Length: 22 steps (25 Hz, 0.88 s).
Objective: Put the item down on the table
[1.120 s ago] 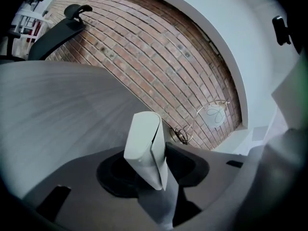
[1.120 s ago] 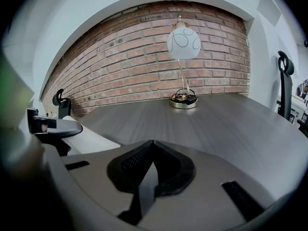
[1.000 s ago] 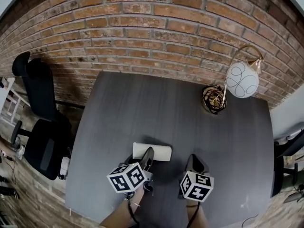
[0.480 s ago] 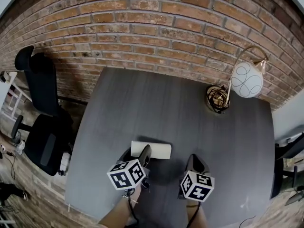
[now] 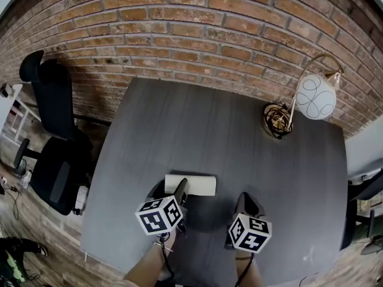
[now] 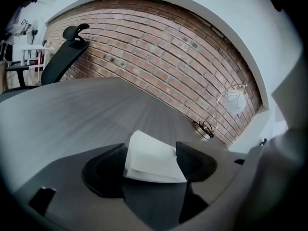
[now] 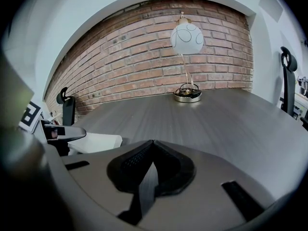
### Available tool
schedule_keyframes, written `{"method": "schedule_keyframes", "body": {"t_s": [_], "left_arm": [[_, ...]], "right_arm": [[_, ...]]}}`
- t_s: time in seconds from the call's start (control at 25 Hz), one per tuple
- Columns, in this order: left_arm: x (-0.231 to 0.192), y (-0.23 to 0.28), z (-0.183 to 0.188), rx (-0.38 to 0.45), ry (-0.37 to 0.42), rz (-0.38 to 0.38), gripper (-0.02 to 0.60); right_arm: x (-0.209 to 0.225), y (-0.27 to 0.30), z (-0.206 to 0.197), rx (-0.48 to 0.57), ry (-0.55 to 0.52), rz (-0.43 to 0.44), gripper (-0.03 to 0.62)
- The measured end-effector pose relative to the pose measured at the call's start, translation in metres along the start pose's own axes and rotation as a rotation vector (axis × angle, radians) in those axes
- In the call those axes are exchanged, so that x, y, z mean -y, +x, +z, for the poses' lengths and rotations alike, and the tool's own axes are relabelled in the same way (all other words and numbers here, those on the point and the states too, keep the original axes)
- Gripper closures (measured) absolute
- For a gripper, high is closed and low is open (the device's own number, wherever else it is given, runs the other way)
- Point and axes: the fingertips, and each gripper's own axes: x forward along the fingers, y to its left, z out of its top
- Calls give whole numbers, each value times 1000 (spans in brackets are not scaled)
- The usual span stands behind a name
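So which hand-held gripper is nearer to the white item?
Left. The left hand-held gripper has the white item between its opening jaws; the right hand-held gripper, shut, sits apart to the item's right.

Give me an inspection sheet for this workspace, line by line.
Surface: dark grey table, wood-grain finish.
Job's things: white folded item, apparently resting on the table near its front edge.
Clutter: globe lamp at the far right corner.
Grippers: left gripper jaws opening, the white folded item between them; right gripper shut, empty.
Cables: looped wire at the lamp's base; cord or ornament, cannot tell.
Surroundings: brick wall behind; black office chair at left.
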Motion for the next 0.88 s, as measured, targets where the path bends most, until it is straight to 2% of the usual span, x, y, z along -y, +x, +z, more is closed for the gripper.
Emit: {"method": "schedule_keyframes", "body": {"t_s": [0.12,0.2,0.28,0.4,0.88], "left_arm": [[-6,0,-4,-5,-5,18,253],[-11,-1,-4,-7,48,60,255],[-10,-1,-5,-8,85,63,263],[-8,-1,-6,-7,75,45,269],[-19,-16,0,12,90,72,270]], "right_arm": [[-2,1,-3,-5,-4,6,562],[-3,2,-4,-8,-6,10,562],[-4,3,-6,-10,-7,12,562],[-6,3,-7,-13,-8,18,562],[-14,-3,-3,3,-9,19,562]]}}
